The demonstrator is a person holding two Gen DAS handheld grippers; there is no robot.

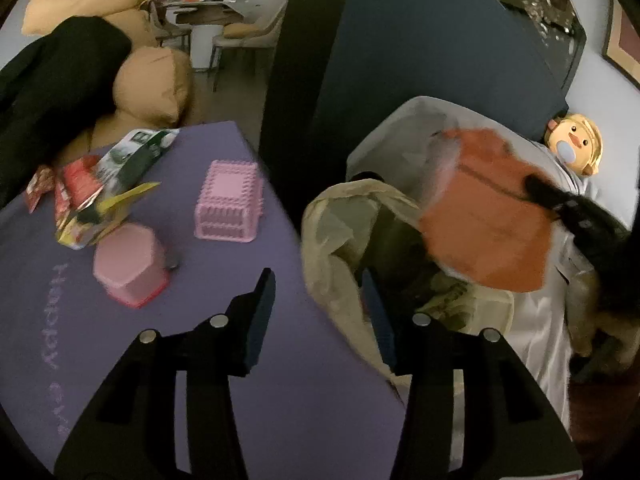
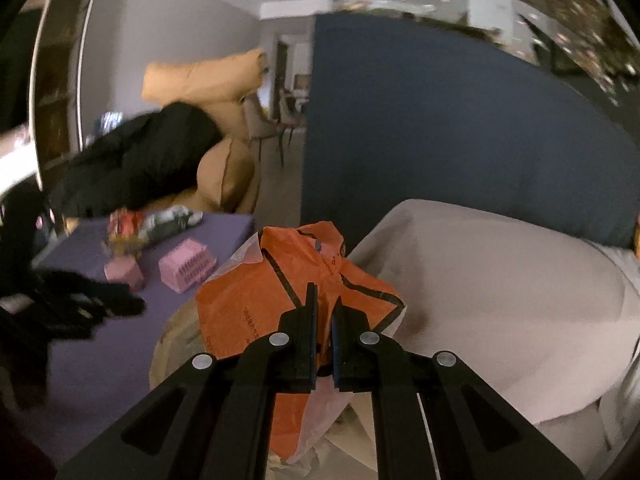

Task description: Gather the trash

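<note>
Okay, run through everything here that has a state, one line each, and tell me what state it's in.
left gripper: open, holding nothing
right gripper: shut on the orange bag
orange bag: crumpled, held above the trash bag
trash bag: mouth open
pink basket: upside down on the purple table
pink tub: tipped on its side
snack wrappers: crumpled, piled on the table

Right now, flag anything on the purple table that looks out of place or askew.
A heap of crumpled snack wrappers lies at the far left of the purple table, loose trash. Beside it, the pink container looks tipped on its side. The pink basket sits upright.
</note>
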